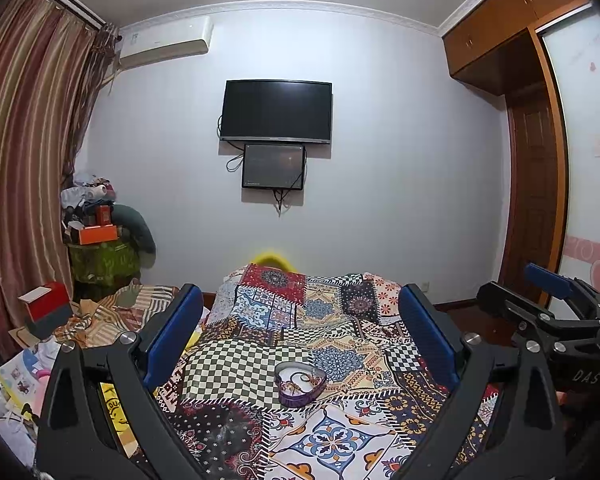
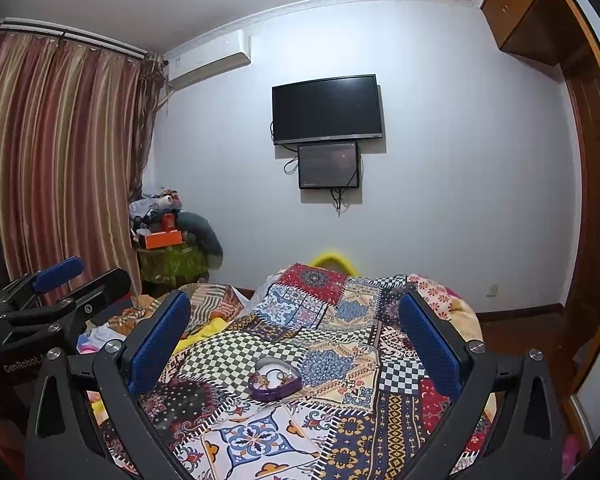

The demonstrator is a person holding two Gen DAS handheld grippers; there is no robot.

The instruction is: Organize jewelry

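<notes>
**Heart-shaped tin of jewelry on the patchwork bed**

A purple heart-shaped tin [image 1: 300,388] [image 2: 275,379] sits on the patchwork quilt [image 1: 332,320] [image 2: 340,320] covering the bed, with tangled jewelry pieces [image 1: 302,382] [image 2: 277,376] inside it. The left hand-held gripper [image 1: 300,328] is above the near side of the tin, jaws spread wide, holding nothing. The right hand-held gripper [image 2: 296,332] is likewise wide open and empty, beside the left one. Beyond the tin, a dark television [image 1: 277,111] [image 2: 327,109] hangs on the far wall

Jewelry [image 1: 305,381] in box [image 1: 300,398] on quilt [image 1: 340,360], television [image 1: 277,111] on wall behind
</notes>
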